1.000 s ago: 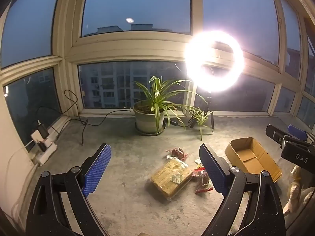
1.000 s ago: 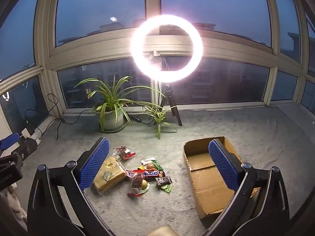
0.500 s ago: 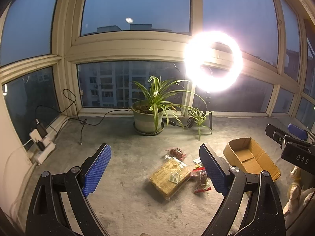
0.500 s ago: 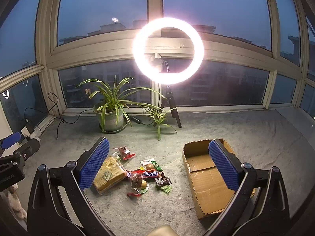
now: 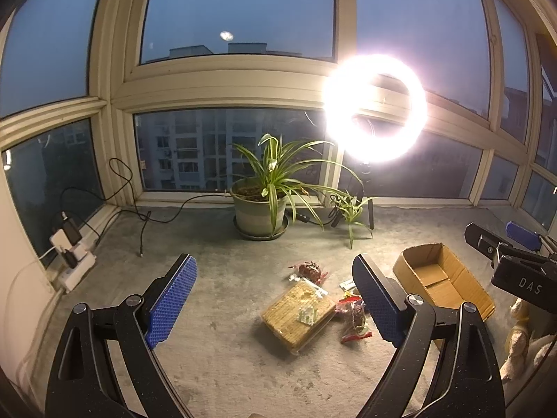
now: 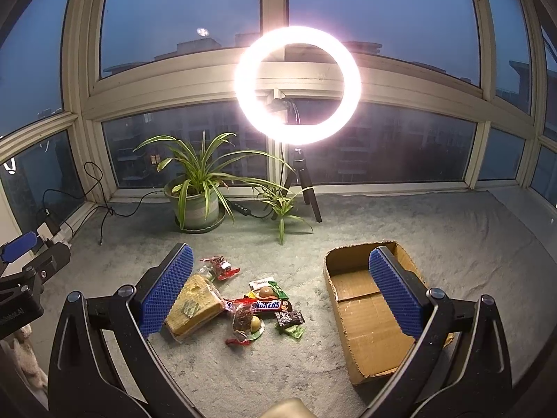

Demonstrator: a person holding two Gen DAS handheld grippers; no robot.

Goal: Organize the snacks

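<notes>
Snacks: light, crinkly, slippery packets heaped mid-carpet left of the empty cardboard box; I judge pinching packet edges best, both my grippers wide, holding nothing.

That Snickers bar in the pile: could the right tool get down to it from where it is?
Probably yes. The right tool is open and empty, and the Snickers bar lies on top of the pile with nothing above it. Other wrappers touch it, so a clean pinch might catch a neighbour.
</notes>
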